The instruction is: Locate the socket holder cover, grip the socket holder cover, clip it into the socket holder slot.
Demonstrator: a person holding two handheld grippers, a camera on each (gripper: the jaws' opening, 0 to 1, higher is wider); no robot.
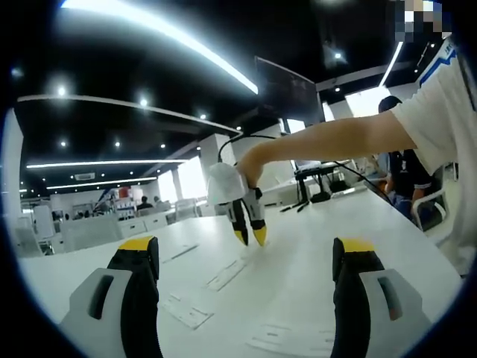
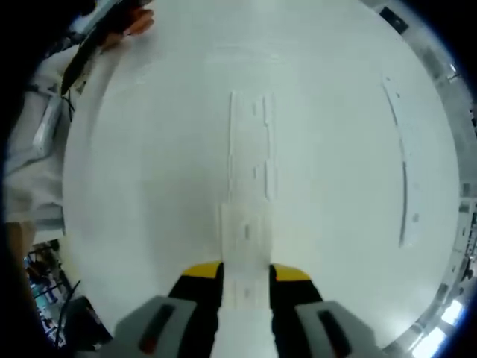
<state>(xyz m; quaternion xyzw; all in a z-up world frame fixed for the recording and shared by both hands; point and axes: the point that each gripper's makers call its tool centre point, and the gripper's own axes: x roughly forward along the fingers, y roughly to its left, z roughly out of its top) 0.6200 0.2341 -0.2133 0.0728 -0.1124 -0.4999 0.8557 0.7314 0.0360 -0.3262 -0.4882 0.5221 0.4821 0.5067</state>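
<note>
Jaws: right gripper (image 2: 245, 277) clamps white cover (image 2: 245, 246), edges faint on table (image 2: 149, 186); left gripper (image 1: 246, 253) wide, empty

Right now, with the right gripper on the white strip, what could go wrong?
The white strip sits between the right gripper's yellow tips on a white table, so its edges are hard to see and alignment may slip. The left gripper hangs open, bracing nothing, so the strip may slide.
</note>
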